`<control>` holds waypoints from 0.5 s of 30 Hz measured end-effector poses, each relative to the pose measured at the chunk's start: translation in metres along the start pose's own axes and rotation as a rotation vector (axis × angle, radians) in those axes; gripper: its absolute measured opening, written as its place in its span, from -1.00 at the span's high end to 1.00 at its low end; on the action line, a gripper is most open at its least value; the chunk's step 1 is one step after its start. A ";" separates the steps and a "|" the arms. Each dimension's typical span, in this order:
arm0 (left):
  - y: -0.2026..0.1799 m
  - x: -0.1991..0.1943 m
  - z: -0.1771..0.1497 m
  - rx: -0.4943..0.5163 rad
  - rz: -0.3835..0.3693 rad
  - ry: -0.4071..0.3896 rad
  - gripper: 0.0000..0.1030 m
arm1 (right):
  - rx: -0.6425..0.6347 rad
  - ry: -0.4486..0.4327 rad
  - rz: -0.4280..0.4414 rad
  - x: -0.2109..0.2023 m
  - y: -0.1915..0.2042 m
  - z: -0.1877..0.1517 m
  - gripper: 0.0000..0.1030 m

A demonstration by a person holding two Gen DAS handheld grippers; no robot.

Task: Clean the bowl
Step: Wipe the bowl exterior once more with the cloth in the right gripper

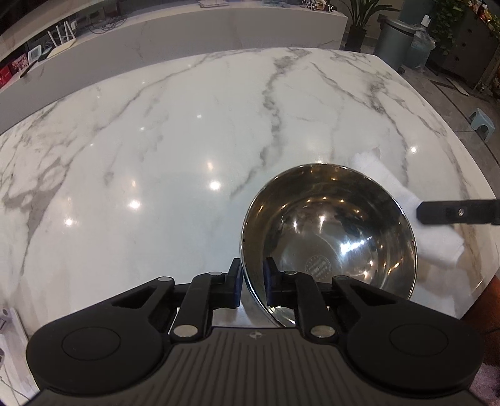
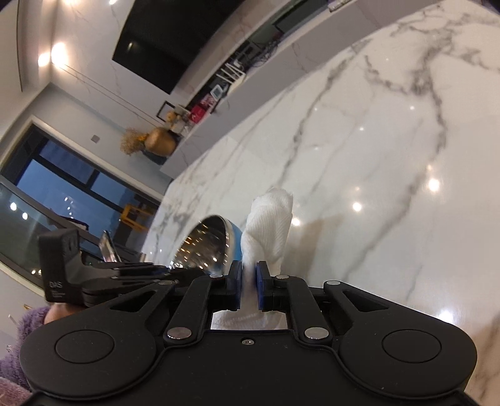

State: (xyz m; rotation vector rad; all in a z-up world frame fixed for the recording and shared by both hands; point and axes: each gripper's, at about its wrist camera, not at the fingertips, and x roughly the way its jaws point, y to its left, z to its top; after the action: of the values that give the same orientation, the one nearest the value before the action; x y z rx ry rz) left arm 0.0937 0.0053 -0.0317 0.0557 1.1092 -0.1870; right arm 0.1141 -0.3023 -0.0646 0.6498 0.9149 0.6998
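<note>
A shiny steel bowl [image 1: 328, 231] is tilted on its side over the marble table [image 1: 156, 150]. My left gripper [image 1: 252, 281] is shut on its near rim, one finger inside and one outside. My right gripper [image 2: 248, 281] is shut on a white cloth [image 2: 268, 225] that sticks up between its fingers. In the left wrist view the cloth [image 1: 437, 246] lies just right of the bowl, with one right fingertip [image 1: 459, 212] over it. In the right wrist view the bowl [image 2: 206, 243] shows at the left, next to the cloth, with a blue outside.
The table's right edge [image 1: 468, 150] runs close to the bowl. A low white counter [image 1: 187, 34] stands behind the table. A grey bin [image 1: 393, 40], a plant [image 1: 359, 18] and a small stool [image 1: 482, 121] stand on the floor to the right.
</note>
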 end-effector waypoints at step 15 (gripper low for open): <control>0.000 0.001 0.000 0.035 0.001 -0.007 0.75 | 0.025 0.071 -0.040 0.033 -0.009 -0.006 0.82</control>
State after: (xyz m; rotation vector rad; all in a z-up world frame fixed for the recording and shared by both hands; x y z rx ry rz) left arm 0.0943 0.0048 -0.0323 0.0865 1.0985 -0.2060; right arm 0.1255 -0.2818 -0.0897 0.6301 1.0008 0.6807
